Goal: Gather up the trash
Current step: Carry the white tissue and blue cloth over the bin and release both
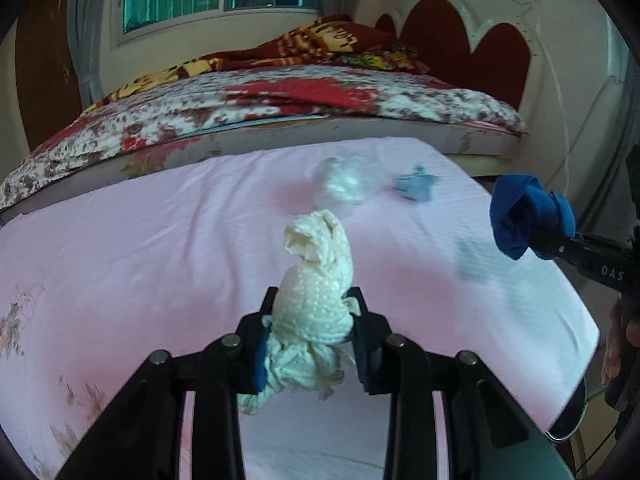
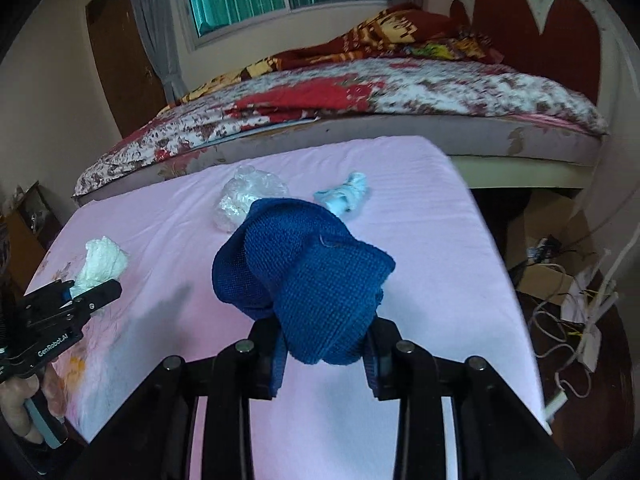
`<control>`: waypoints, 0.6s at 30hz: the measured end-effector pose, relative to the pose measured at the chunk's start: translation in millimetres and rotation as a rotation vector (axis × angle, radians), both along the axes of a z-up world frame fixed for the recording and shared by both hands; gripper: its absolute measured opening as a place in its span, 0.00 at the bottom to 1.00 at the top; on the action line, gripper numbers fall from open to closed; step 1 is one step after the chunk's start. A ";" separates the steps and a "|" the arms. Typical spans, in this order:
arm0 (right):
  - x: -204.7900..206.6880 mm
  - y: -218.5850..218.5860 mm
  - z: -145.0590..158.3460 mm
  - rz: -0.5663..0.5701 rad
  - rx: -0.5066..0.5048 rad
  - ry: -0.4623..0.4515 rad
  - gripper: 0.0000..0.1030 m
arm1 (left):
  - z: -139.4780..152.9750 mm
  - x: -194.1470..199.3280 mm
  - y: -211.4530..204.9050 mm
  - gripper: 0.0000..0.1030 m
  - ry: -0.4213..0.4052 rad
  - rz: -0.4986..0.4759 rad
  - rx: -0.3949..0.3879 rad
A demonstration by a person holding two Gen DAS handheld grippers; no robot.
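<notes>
Pink-sheeted tabletop (image 2: pixel 420 240) has two bits of trash left: a crumpled clear plastic wrapper (image 2: pixel 248 196) and a scrunched pale blue tissue (image 2: pixel 344 194), both lying at the far end, ahead of both claws. Left claw (image 1: pixel 314 312) is clenched on a cream dotted paper towel wad (image 1: pixel 320 280), right claw (image 2: pixel 326 340) on a dark blue knitted cloth (image 2: pixel 308 280), both lifted. Right one looks nearer the tissue, I'd guess.
</notes>
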State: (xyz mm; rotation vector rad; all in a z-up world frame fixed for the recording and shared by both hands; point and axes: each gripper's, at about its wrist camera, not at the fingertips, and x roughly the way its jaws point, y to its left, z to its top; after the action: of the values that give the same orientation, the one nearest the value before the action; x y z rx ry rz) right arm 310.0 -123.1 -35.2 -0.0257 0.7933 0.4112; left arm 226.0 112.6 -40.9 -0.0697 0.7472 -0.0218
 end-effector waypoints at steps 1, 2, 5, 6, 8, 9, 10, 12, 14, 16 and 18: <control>-7.4 -5.5 3.0 -0.006 -0.004 -0.009 0.33 | 1.9 -5.4 -7.7 0.33 -0.005 -0.006 -0.003; -19.1 -13.7 7.6 -0.014 -0.006 -0.020 0.33 | 3.8 -10.7 -16.1 0.33 -0.010 -0.015 -0.004; -42.3 -30.6 16.2 -0.034 -0.005 -0.044 0.33 | 7.4 -22.3 -37.5 0.33 -0.018 -0.048 -0.009; -49.4 -36.5 18.6 -0.040 0.000 -0.049 0.33 | 7.9 -24.9 -42.9 0.33 -0.019 -0.056 -0.008; -63.3 -47.2 22.2 -0.051 0.002 -0.056 0.33 | 9.6 -31.0 -58.8 0.33 -0.019 -0.079 -0.009; -70.4 -51.7 23.5 -0.055 0.003 -0.061 0.33 | 10.3 -33.0 -63.7 0.33 -0.019 -0.086 -0.010; -78.1 -56.7 24.8 -0.057 0.001 -0.066 0.33 | 11.1 -35.4 -69.7 0.33 -0.020 -0.097 -0.007; -88.8 -63.9 26.7 -0.063 0.001 -0.072 0.33 | 12.7 -39.3 -80.8 0.33 -0.022 -0.118 -0.003; -100.2 -73.5 27.6 -0.075 0.002 -0.079 0.33 | 13.0 -42.8 -90.3 0.33 -0.020 -0.132 -0.001; -109.5 -83.9 27.2 -0.090 0.004 -0.082 0.33 | 12.9 -45.7 -98.9 0.33 -0.022 -0.147 0.001; -117.7 -97.7 25.8 -0.112 0.007 -0.078 0.33 | 12.7 -46.8 -108.2 0.33 -0.020 -0.167 0.001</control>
State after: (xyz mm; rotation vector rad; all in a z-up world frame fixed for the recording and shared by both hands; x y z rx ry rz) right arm 192.3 -220.8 -9.4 0.0093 0.7125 0.3051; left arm 179.1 4.5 -28.2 -0.0058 0.7318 -0.1809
